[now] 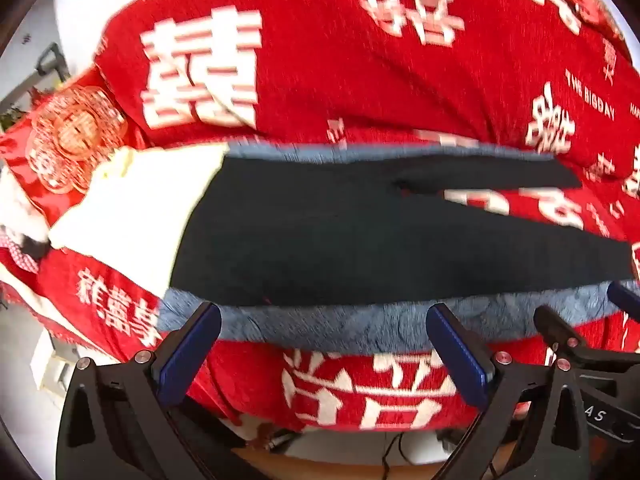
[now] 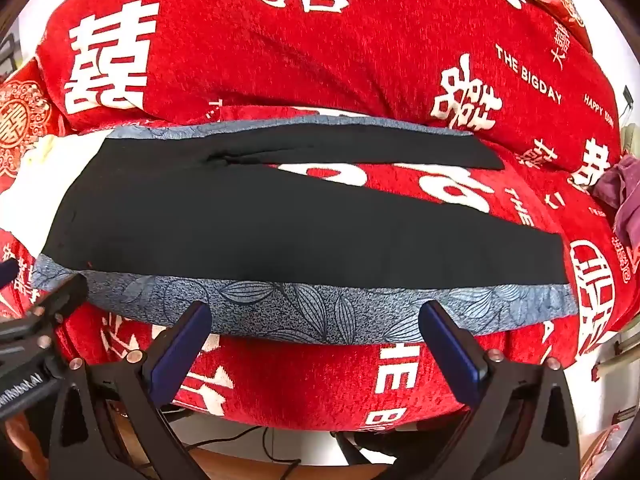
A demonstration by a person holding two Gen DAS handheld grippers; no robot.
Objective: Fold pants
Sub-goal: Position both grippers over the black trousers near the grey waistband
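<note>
Two grippers are seen side by side over the near edge of a bed covered by a red blanket point(image 2: 280, 60) printed with white characters and English words. The pants point(image 2: 280, 220) are laid flat on that blanket, black with a blue leaf-patterned band point(image 2: 304, 312) along each outer seam; the waist is turned to the left and the two legs are spread apart toward the right, red fabric showing between them. The near band is found just beyond the tips of both grippers.

The left gripper point(image 1: 324, 328) is held with its blue-padded fingers point(image 1: 188, 344) wide apart and nothing between them; no contact with the pants can be made out. The right gripper point(image 2: 316, 328) is likewise spread wide, its fingers point(image 2: 452, 340) empty and just short of the near band. The left view is blurred.

Left of the pants' waist a white folded cloth point(image 1: 132, 208) is lying on the blanket, and beyond it a red cushion point(image 1: 68, 136) with a round ornament is seen. To the right of the leg ends, a purple garment point(image 2: 624, 196) is bunched at the blanket's edge.
</note>
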